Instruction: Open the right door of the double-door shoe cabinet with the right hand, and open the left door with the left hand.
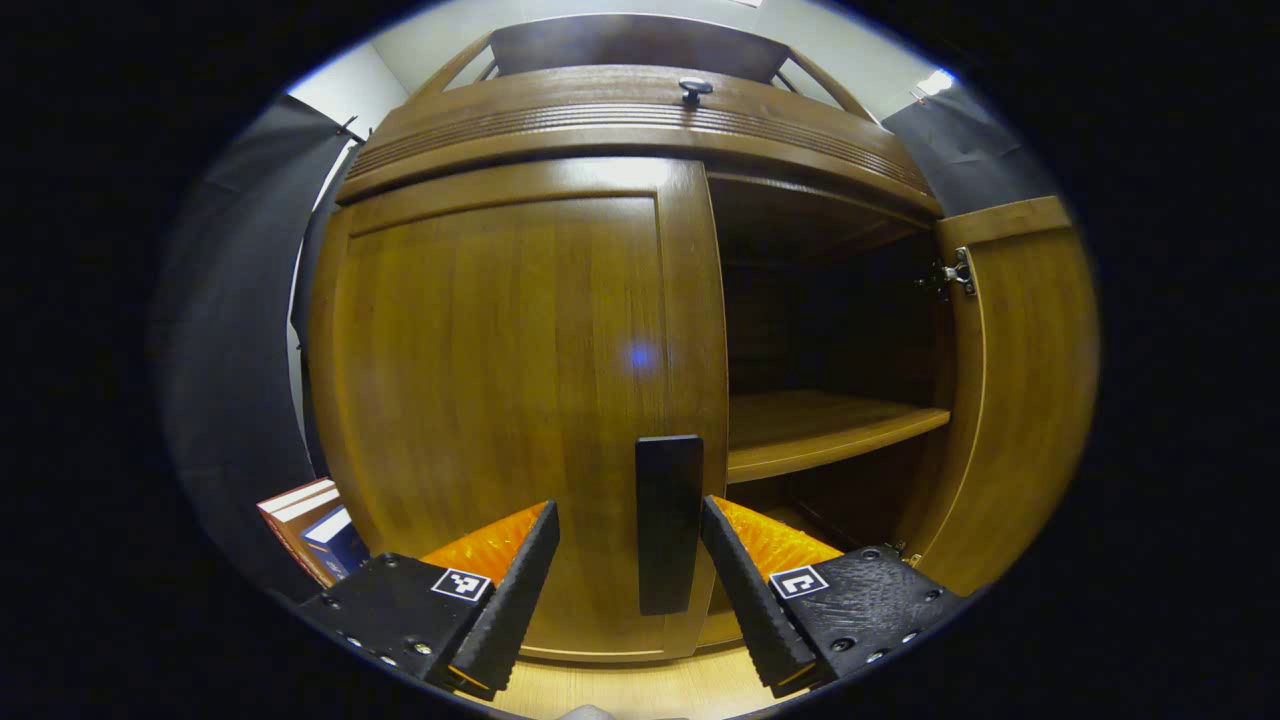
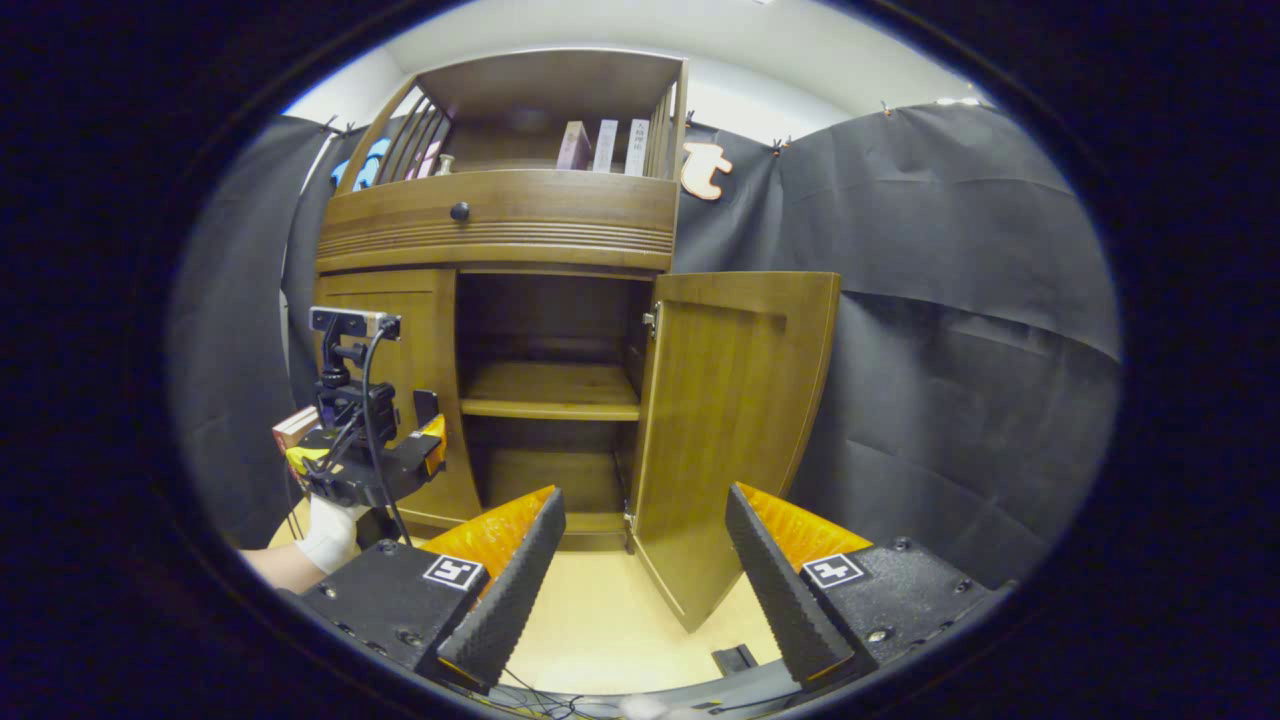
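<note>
The wooden shoe cabinet's left door [image 1: 500,400] stands closed, with a dark flat handle [image 1: 668,520] at its right edge. My left gripper [image 1: 628,590] is open, its fingers on either side of that handle without pressing it. The right door [image 1: 1020,380] is swung wide open, showing a shelf [image 1: 820,425] inside. In the right gripper view my right gripper [image 2: 645,570] is open and empty, held back from the cabinet. There the open right door [image 2: 730,420] hangs ahead, and the left gripper [image 2: 425,445] sits at the closed left door [image 2: 400,400], held by a hand.
A drawer with a round knob [image 1: 695,88] runs above the doors, and an upper shelf holds books [image 2: 605,145]. Books [image 1: 310,525] lie on the floor left of the cabinet. Black cloth [image 2: 960,330] lines the booth. Pale floor [image 2: 600,620] lies before the cabinet.
</note>
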The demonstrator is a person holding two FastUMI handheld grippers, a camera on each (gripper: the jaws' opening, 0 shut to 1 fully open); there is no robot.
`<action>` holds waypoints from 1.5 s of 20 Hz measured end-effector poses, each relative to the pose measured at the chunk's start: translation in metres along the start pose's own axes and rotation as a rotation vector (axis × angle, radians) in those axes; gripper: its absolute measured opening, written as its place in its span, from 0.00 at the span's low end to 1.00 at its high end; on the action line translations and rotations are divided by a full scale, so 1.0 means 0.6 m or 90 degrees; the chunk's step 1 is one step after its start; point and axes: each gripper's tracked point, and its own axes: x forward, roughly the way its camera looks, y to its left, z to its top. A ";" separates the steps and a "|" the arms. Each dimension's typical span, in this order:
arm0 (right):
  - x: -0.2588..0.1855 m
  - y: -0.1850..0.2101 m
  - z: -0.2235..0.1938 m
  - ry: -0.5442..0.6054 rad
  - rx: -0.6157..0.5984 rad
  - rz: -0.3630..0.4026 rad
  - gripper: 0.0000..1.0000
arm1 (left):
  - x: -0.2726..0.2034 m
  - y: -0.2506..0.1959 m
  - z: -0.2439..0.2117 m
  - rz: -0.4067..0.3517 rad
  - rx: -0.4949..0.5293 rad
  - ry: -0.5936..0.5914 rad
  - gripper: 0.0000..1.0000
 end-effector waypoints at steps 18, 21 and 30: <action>-0.024 0.030 -0.024 0.024 0.011 0.013 1.00 | -0.039 -0.022 -0.023 -0.100 -0.009 0.001 0.25; -0.034 0.042 -0.032 0.030 0.017 0.026 1.00 | -0.089 -0.012 -0.024 -0.120 -0.021 0.000 0.25; -0.050 0.080 -0.043 0.020 0.022 0.084 1.00 | -0.213 0.045 -0.036 -0.159 -0.059 0.017 0.25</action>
